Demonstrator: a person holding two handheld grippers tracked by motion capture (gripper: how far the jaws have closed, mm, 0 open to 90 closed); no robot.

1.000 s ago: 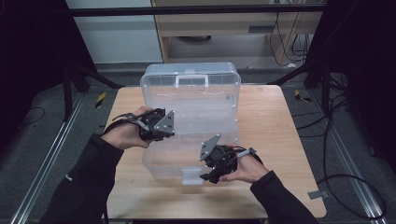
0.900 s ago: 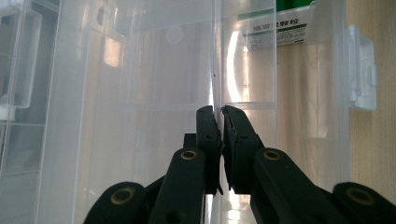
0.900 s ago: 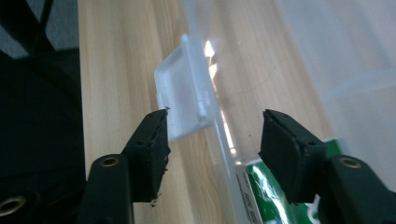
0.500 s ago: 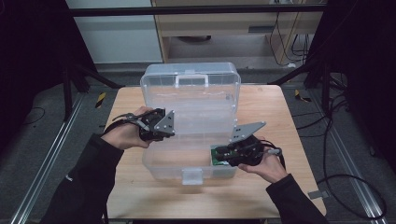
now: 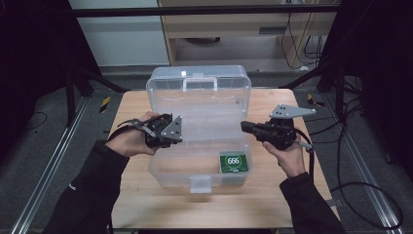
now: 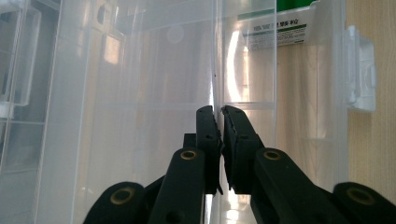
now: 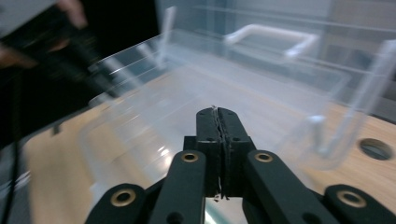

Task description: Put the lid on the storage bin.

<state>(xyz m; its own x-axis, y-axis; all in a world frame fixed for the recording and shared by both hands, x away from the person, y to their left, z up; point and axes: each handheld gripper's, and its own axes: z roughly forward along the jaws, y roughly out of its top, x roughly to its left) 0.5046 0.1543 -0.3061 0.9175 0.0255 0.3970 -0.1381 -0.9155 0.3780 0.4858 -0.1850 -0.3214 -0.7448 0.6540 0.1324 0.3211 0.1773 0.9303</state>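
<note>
Clear plastic storage box [image 5: 195, 141], lid raised, on the wooden surface [image 5: 272, 200]; green carton marked 666 [image 5: 233, 162] in its front right corner. Left tongs [image 6: 217, 116] clamp the box's left wall. Right tongs [image 7: 217, 114] clenched, empty, just right of the box.

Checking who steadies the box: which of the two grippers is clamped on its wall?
The left gripper, pinching the clear box's side wall; the right gripper is shut on nothing.
</note>
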